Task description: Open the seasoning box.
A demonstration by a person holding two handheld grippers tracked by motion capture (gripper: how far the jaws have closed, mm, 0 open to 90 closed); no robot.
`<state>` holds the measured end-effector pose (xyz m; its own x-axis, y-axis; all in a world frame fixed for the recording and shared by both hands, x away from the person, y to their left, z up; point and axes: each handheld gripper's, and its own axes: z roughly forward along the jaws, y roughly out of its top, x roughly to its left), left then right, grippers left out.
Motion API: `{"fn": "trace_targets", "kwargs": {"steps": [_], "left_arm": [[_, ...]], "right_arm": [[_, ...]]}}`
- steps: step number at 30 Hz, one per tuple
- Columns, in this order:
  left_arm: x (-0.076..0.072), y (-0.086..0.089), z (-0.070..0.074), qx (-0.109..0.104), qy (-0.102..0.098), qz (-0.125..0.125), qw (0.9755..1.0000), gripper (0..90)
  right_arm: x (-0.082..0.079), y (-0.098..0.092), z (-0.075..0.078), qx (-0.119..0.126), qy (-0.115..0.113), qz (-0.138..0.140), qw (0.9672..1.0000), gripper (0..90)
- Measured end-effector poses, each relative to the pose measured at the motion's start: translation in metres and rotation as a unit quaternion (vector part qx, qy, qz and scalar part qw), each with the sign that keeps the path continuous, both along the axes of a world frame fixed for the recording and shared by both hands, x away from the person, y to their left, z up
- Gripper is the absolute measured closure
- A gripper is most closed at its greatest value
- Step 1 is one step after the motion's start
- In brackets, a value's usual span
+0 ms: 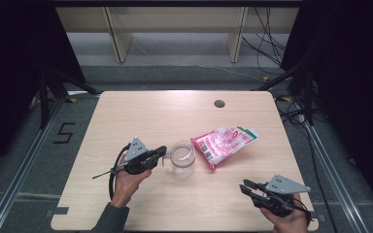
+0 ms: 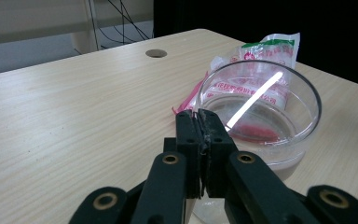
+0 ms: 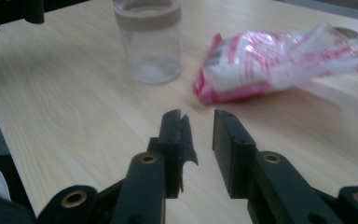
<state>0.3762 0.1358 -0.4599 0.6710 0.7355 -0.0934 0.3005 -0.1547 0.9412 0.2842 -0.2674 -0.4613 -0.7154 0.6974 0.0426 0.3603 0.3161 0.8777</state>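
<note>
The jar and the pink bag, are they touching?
Apart. The right gripper view shows bare table between the jar and the bag.

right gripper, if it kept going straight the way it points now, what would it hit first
Probably the pink and white plastic bag, though depth is unclear. The right gripper, jaws apart with nothing between them, aims between the bag and the clear glass jar, over bare wooden table.

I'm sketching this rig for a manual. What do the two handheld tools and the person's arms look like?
Each black two-jaw tool, left and right, carries a grey three-cornered plate on top. Brass-coloured rivets dot the jaw links, and the right tool's pad is frayed. A black cable loops from the left tool. A dark grey sleeve covers the left forearm.
</note>
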Motion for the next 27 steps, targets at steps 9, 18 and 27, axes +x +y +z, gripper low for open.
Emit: {"fn": "trace_targets", "kwargs": {"steps": [9, 18, 27], "left_arm": [[0.001, 0.001, -0.001, -0.001, -0.005, -0.003, 1.0, 86.6], [0.001, 0.001, -0.002, -0.01, 0.002, 0.002, 0.9999, 86.6], [0.002, 0.002, -0.002, -0.01, 0.002, -0.002, 1.0, 86.6]], "right_arm": [[0.038, 0.048, 0.007, -0.002, -0.028, 0.046, 0.9985, 84.8], [0.064, 0.074, 0.006, 0.012, -0.014, 0.041, 0.999, 90.0], [0.081, 0.096, 0.002, -0.002, -0.002, 0.057, 0.9984, 90.0]]}}
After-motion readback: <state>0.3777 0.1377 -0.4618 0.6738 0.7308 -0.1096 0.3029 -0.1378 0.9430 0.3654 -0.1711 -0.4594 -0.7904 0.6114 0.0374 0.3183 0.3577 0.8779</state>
